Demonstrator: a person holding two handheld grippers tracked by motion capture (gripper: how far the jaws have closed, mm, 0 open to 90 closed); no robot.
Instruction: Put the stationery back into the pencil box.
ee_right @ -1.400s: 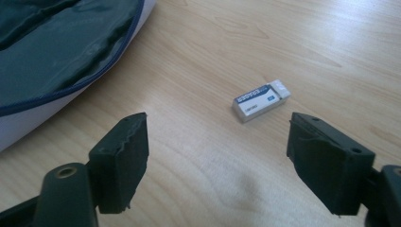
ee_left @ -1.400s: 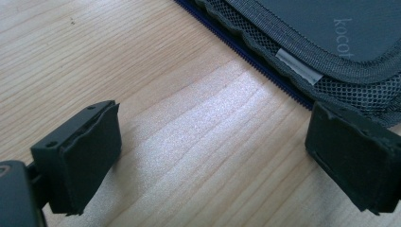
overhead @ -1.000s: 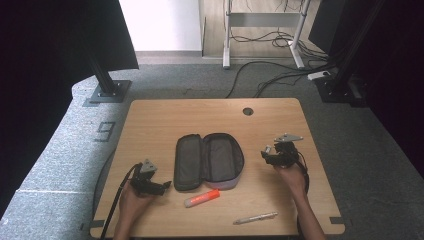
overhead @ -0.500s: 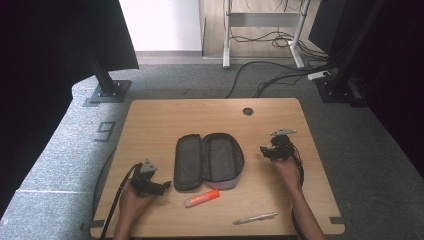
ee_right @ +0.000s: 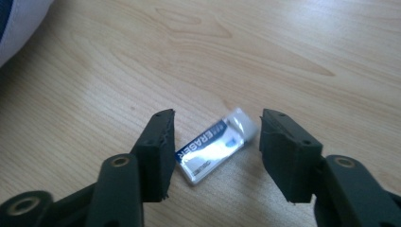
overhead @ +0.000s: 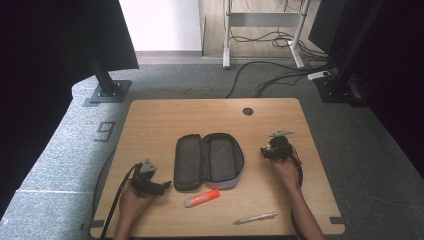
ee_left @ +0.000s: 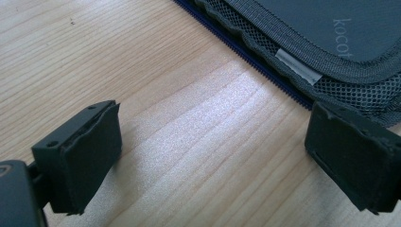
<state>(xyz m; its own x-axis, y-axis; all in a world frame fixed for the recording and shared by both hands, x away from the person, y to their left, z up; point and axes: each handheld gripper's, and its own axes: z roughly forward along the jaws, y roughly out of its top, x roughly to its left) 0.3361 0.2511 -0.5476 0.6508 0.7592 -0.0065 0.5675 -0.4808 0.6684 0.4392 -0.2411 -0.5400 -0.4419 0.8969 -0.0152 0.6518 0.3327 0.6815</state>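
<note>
Landmark here is the open pencil case (overhead: 208,161) lying mid-desk. My left gripper (overhead: 161,186) sits just off its left edge, low over the wood, jaws spread wide with nothing between them but bare desk (ee_left: 156,71); the case's mesh rim (ee_left: 302,61) is right by my far jaw. Below the case there's an orange marker (overhead: 202,198), and further down toward the desk's near edge a silver pen (overhead: 255,218). Right of the case, with open wood all around, my right gripper (overhead: 265,152) has its jaws partly open, straddling a small eraser (ee_right: 215,143), not pinching it. Grey carpet (overhead: 60,150) and cables (overhead: 270,75) surround the desk.
</note>
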